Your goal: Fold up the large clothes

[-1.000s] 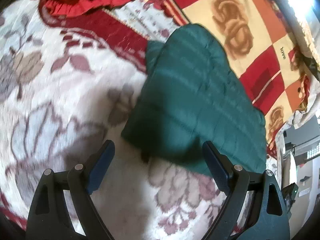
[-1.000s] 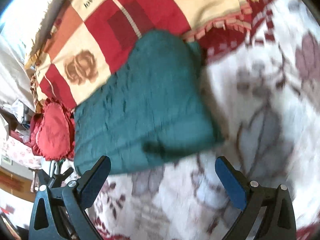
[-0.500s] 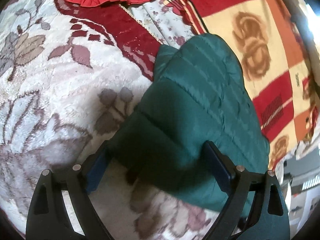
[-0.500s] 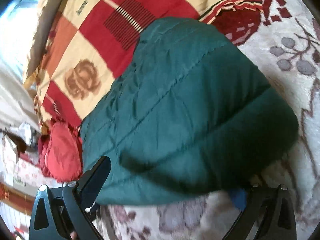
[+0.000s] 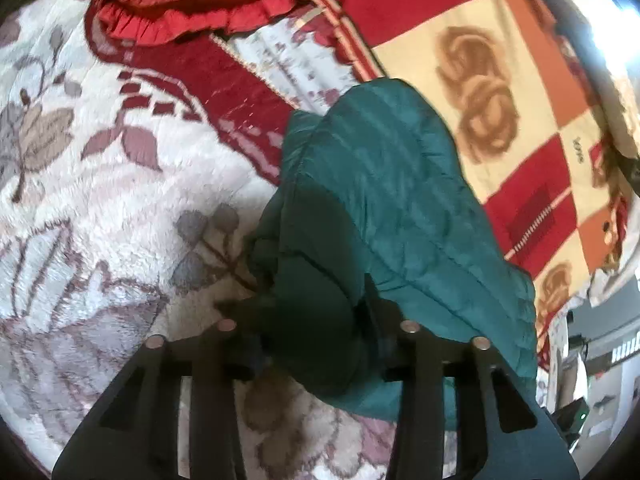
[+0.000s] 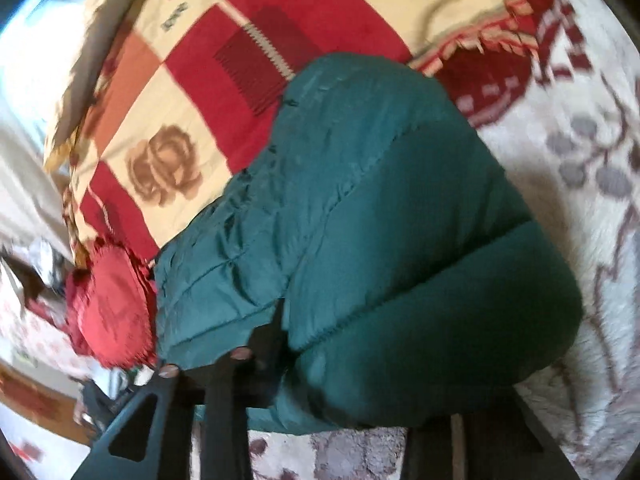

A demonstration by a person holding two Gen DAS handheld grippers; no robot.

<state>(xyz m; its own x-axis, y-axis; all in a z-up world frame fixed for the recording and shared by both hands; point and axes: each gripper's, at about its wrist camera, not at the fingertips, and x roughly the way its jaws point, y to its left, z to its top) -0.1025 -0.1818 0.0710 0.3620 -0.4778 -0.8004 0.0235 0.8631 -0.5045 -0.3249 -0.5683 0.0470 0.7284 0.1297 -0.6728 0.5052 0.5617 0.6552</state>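
I can read only one marking: a small dark word on the checked blanket (image 5: 520, 92). It stands on a cream square just beside a red square, right of the green jacket (image 5: 392, 208) in the left wrist view, and appears to read "love". In the right wrist view it stands upper left of the jacket, blurred beyond reading.
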